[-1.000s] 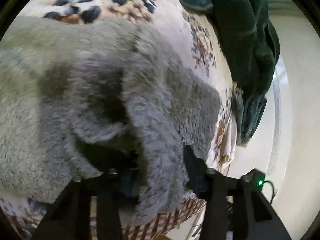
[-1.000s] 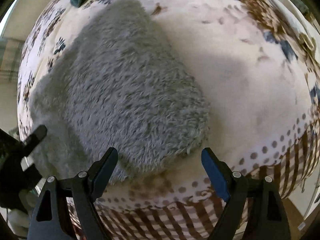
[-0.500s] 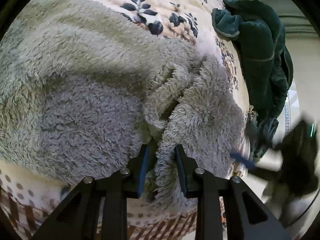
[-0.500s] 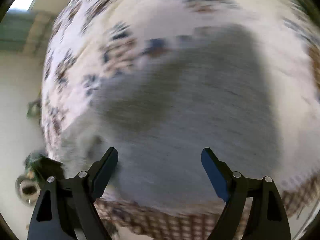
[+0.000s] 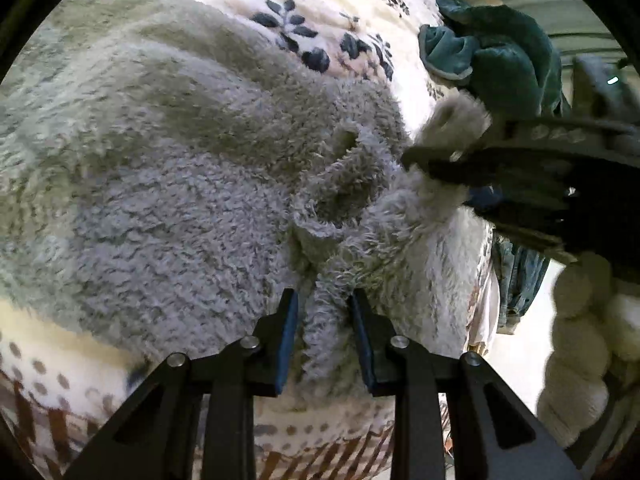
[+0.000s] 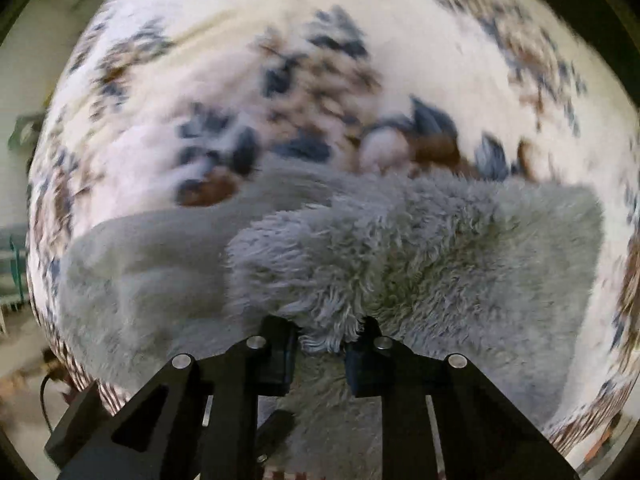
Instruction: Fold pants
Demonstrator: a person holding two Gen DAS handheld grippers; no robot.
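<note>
Right hand-held gripper (image 6: 322,354), wide open a second ago, has swung across and now pinches the fluffy grey pants (image 6: 400,264) beside the left hand-held gripper (image 5: 324,334).

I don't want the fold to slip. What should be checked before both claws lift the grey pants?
1. Left claw pinching a ridge of pants: ok.
2. Right claw gripping fleece: ok.
3. Both grips on the same edge: cannot tell.
4. Pants lying flat: not ok, bunched between the grips.
5. Green garment off the pants: ok.
6. Blanket not caught in either grip: cannot tell.
</note>
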